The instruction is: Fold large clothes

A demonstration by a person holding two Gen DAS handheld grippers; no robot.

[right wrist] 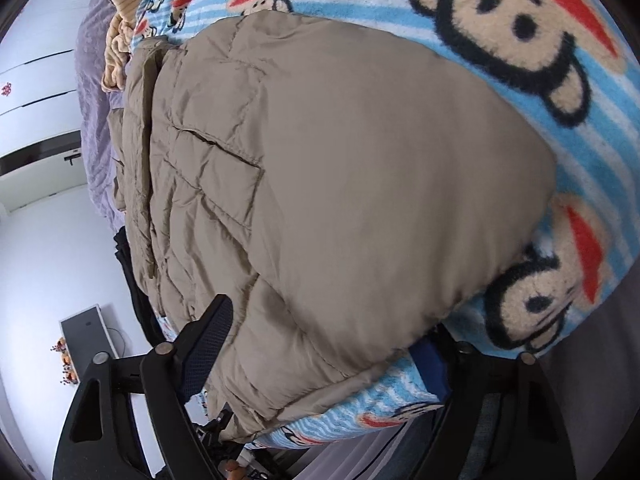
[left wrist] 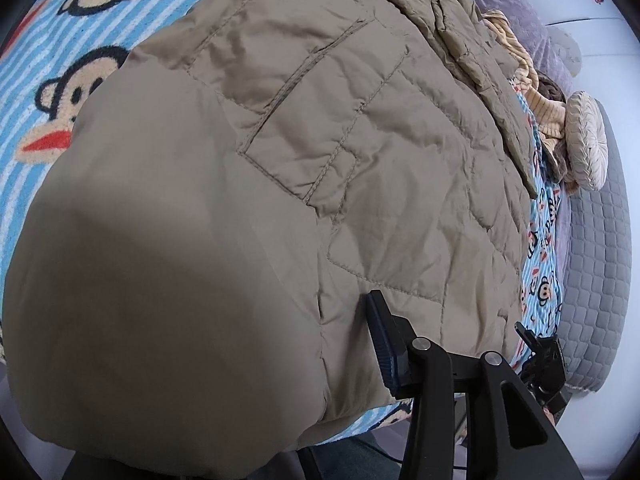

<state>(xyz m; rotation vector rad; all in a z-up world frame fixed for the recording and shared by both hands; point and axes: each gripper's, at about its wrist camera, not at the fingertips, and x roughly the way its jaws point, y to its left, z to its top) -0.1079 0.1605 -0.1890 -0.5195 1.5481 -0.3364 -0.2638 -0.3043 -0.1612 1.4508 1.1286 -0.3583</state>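
Bed cover (left wrist: pixel 36 128): a fleece blanket in blue and white stripes printed with cartoon monkey faces. It fills the upper left of the left wrist view and the upper right and lower centre of the right wrist view.
Jacket (left wrist: pixel 280 160): a large tan quilted jacket lies spread on the blanket and takes up the middle of both views. Stitched panels and a pocket flap show near the centre. A smooth, puffed fold bulges at lower left in the left wrist view and centre right in the right wrist view.
Grey quilted surface (left wrist: pixel 596 264): runs down the right edge of the left wrist view, beside the blanket.
Round cushion (left wrist: pixel 586 140): pale and pleated, right of centre in the left wrist view.
Striped cloth (left wrist: pixel 536 92): yellowish, bunched just left of the cushion.
Left gripper (left wrist: pixel 452 328): at bottom right of its view. One blue-padded finger (left wrist: pixel 386 344) rests against the jacket's lower edge. The other finger sits well apart over the blanket edge, so the jaws stand spread and grasp nothing.
Right gripper (right wrist: pixel 320 344): at the bottom of its view. The dark left finger (right wrist: pixel 208 344) lies on top of the jacket. The blue right finger (right wrist: pixel 430 360) is tucked under its puffed edge. The jaws are wide with the jacket's hem between them. Whether they clench it, I cannot tell.
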